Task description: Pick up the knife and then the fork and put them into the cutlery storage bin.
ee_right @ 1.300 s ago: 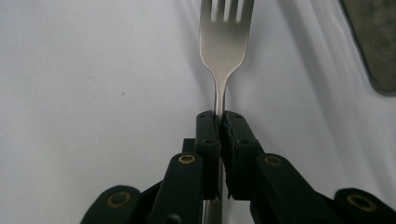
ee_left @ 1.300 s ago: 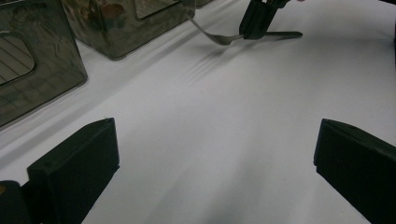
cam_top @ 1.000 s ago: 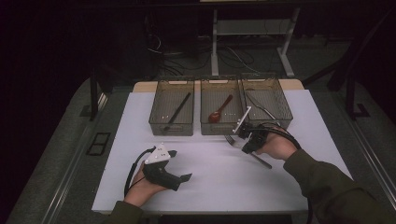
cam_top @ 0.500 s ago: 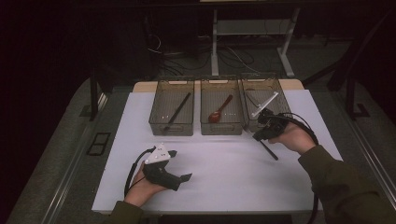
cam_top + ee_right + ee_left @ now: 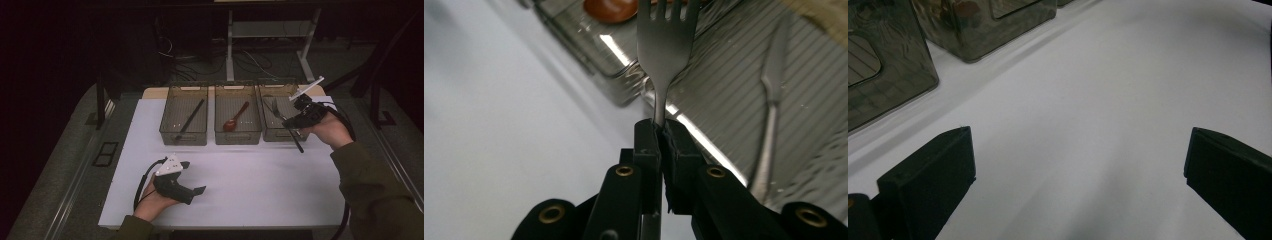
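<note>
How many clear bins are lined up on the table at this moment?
3, in a row at the far edge of the white table: the left bin holds a dark utensil, the middle bin a brown spoon, the right bin a fork.

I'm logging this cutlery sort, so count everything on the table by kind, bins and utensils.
bins: 3
fork, clamped in the right gripper: 1
brown spoon, middle bin: 1
black utensil, left bin: 1
silvery utensil, right bin, kind unclear: 1
Total: 7
</note>
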`<state>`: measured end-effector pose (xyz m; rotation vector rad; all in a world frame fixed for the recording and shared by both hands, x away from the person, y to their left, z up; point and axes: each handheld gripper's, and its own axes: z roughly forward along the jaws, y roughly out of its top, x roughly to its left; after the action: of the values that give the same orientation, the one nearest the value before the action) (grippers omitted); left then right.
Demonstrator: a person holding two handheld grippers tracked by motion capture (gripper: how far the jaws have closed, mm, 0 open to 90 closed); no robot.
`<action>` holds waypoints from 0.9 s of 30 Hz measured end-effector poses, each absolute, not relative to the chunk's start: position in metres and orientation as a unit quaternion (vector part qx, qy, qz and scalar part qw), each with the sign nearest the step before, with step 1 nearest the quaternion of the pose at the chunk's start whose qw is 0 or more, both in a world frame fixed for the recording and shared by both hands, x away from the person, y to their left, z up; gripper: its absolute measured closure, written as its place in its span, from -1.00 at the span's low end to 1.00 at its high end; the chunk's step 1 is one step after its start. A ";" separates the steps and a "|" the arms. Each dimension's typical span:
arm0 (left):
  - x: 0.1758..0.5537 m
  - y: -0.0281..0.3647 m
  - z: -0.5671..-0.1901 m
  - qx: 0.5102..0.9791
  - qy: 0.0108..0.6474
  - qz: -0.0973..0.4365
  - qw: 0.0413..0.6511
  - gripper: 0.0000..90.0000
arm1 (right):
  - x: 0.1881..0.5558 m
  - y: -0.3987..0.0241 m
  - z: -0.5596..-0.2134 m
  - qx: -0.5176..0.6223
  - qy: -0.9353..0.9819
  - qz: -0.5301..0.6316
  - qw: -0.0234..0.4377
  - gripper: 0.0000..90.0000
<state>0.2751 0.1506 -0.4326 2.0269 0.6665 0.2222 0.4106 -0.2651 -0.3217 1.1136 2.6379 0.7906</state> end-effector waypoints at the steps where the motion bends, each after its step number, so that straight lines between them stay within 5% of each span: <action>1: 0.275 0.151 -0.433 0.830 0.273 0.091 0.478 -1.00 | 0.414 -0.268 -0.318 0.378 0.882 0.268 0.088 0.88; 15: 0.275 0.151 -0.432 0.829 0.274 0.091 0.479 -1.00 | 0.463 -0.280 -0.290 0.414 0.860 0.271 0.127 0.88; 27: 0.274 0.151 -0.432 0.829 0.273 0.088 0.480 -1.00 | 0.504 -0.294 -0.317 0.463 0.839 0.251 0.135 0.88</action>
<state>0.2743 0.1511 -0.4322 2.0228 0.6659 0.2152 0.5039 -0.2939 -0.3171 1.3404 2.4319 0.7263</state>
